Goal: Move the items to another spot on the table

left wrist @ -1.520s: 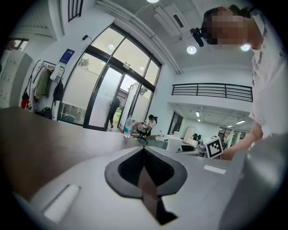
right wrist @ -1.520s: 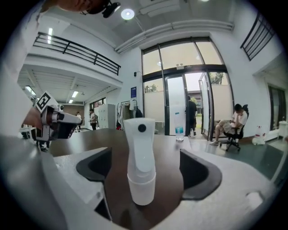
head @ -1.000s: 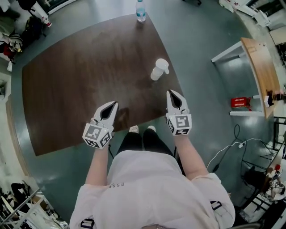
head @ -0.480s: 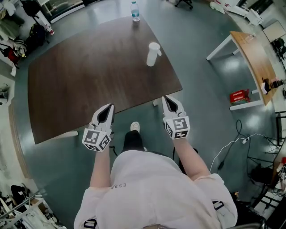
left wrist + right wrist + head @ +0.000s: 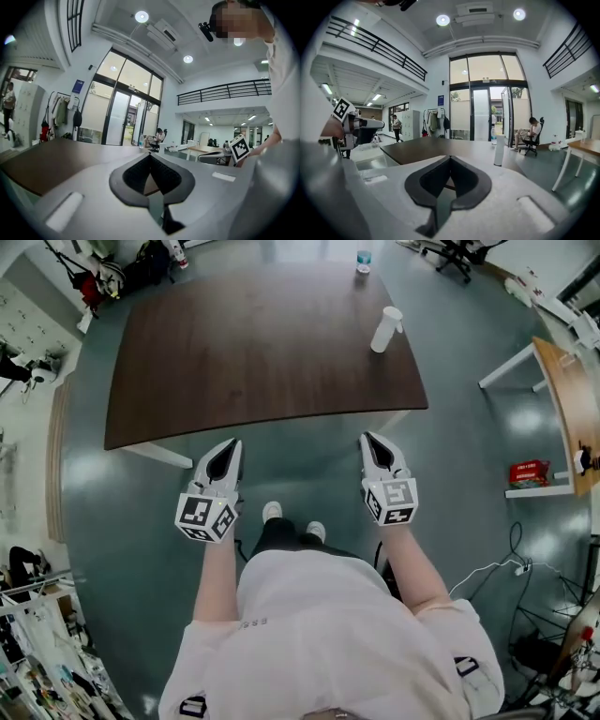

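Observation:
A white cup (image 5: 385, 329) stands near the far right corner of the dark brown table (image 5: 253, 343), with a water bottle (image 5: 364, 256) at the far edge behind it. My left gripper (image 5: 231, 445) and right gripper (image 5: 369, 439) are both shut and empty. They hang over the floor just short of the table's near edge. In the right gripper view the cup (image 5: 499, 150) and bottle (image 5: 492, 136) stand beyond the shut jaws of the right gripper (image 5: 450, 158). In the left gripper view the left gripper (image 5: 150, 157) points across the tabletop (image 5: 51, 161).
A white-legged desk with a wooden top (image 5: 562, 395) stands to the right, with a red box (image 5: 531, 472) on the floor beside it. Cables (image 5: 497, 563) lie on the floor at the lower right. A person sits in a chair (image 5: 530, 134) beyond the table.
The person has stepped back from the table. Both grippers, earlier over its near edge, now hang over the floor in front of it. Both stayed shut.

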